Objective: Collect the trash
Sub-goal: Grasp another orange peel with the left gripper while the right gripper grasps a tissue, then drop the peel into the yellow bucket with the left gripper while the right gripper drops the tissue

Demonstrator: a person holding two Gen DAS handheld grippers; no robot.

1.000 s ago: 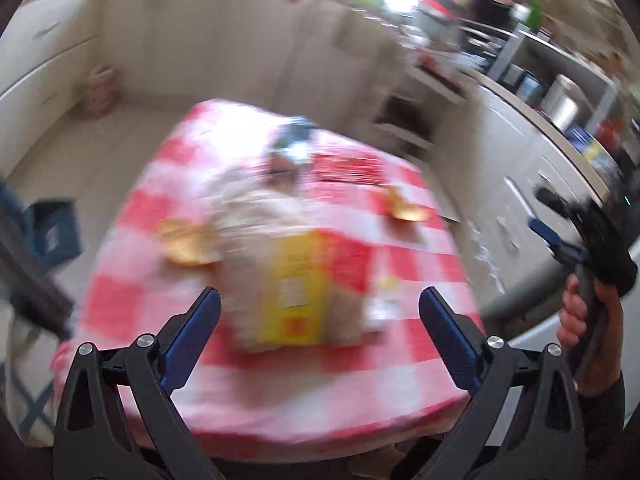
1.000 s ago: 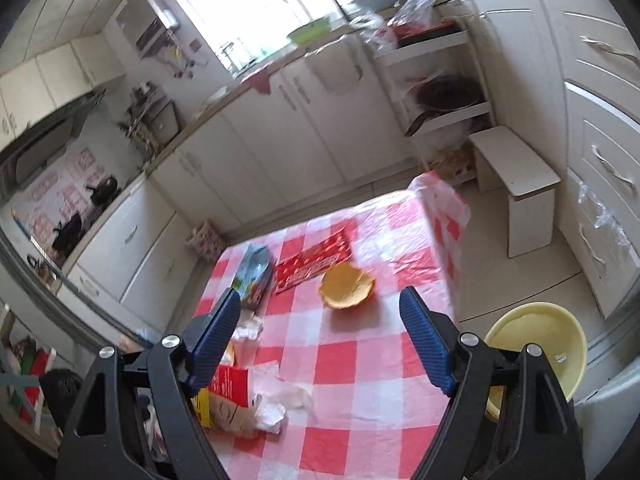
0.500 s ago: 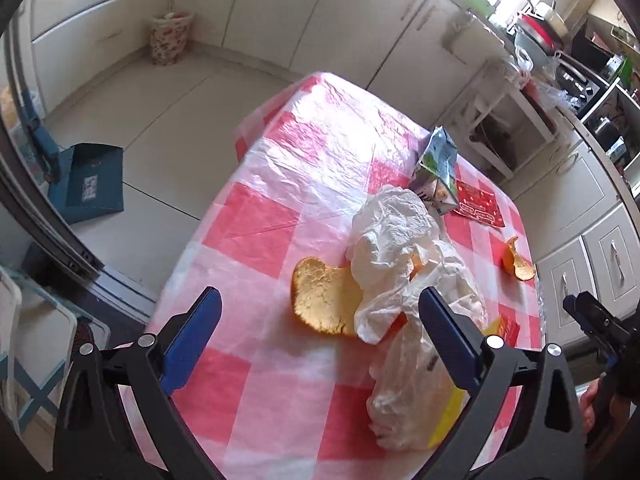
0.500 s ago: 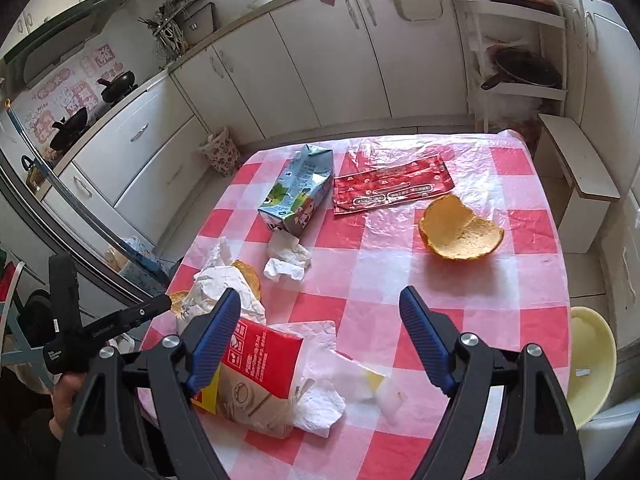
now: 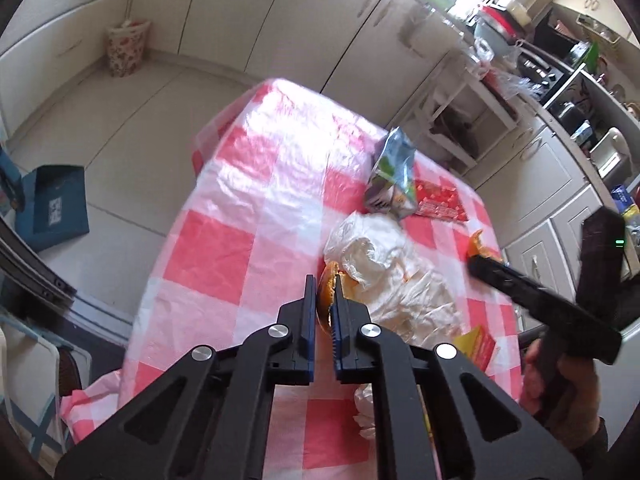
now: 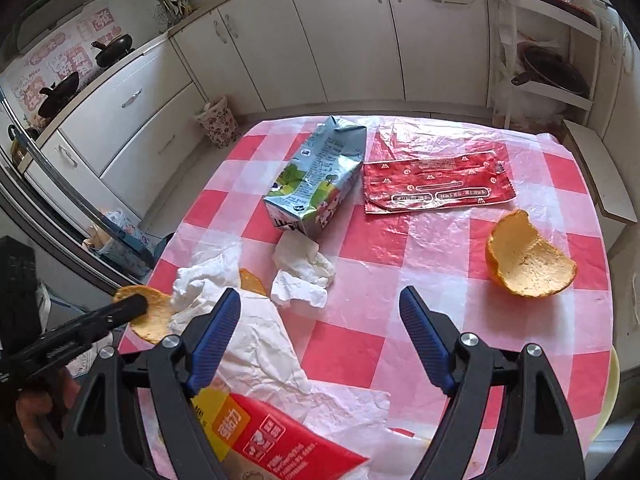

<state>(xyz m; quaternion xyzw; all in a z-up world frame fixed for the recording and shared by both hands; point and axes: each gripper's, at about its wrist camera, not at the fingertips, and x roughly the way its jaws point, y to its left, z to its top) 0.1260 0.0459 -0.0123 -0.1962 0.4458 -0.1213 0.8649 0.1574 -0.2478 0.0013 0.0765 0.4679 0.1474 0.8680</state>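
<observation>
My left gripper [image 5: 323, 282] is shut on an orange peel [image 5: 326, 294] at the table's left edge; the right wrist view shows that peel [image 6: 150, 312] pinched at the fingertip. My right gripper [image 6: 320, 300] is open and empty above the red-checked table [image 6: 400, 248]. On the table lie a crushed milk carton [image 6: 318, 184], a red wrapper [image 6: 436, 182], a second orange peel [image 6: 528, 260], crumpled tissues [image 6: 302, 272] and a white and red paper bag [image 6: 264, 392].
White kitchen cabinets [image 6: 320, 40] surround the table. A patterned waste basket [image 6: 218, 122] stands on the floor by the cabinets. A yellow basin [image 6: 610, 392] shows past the table's right edge. A blue box [image 5: 52, 204] lies on the floor at left.
My left gripper has closed on the orange peel at the table's left edge. My right gripper has moved lower and closer to the table, still open.
</observation>
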